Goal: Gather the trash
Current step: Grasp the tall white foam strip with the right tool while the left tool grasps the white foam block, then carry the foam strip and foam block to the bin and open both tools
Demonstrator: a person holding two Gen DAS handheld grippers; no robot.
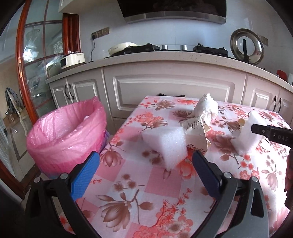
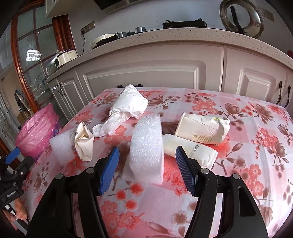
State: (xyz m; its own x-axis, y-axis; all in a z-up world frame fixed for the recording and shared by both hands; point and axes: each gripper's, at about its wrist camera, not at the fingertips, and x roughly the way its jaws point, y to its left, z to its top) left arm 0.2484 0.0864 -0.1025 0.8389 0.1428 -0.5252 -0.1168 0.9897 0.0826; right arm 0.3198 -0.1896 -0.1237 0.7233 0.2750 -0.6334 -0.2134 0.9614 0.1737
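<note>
Both tools stand open over trash on the floral tabletop [image 2: 247, 146], gripping nothing.

Left tool [image 1: 146, 161] gapes wide near one foam block [image 1: 164, 144]; right tool [image 2: 146, 161] stands half open around the second foam block [image 2: 146, 152], pads apart from it. I count two foam blocks, two paper-wrapped packs [image 2: 201, 129], one crumpled white bag [image 2: 128, 106], one crushed cream wrapper [image 2: 84, 142]. One pink-lined bin [image 1: 64, 135] stands left, off the tabletop.

I am in a home kitchen: gas hob [image 1: 210, 49], stone countertop [image 1: 164, 58] (speckled), panelled cabinets [image 1: 174, 89], range hood [image 1: 172, 11] overhead.
</note>
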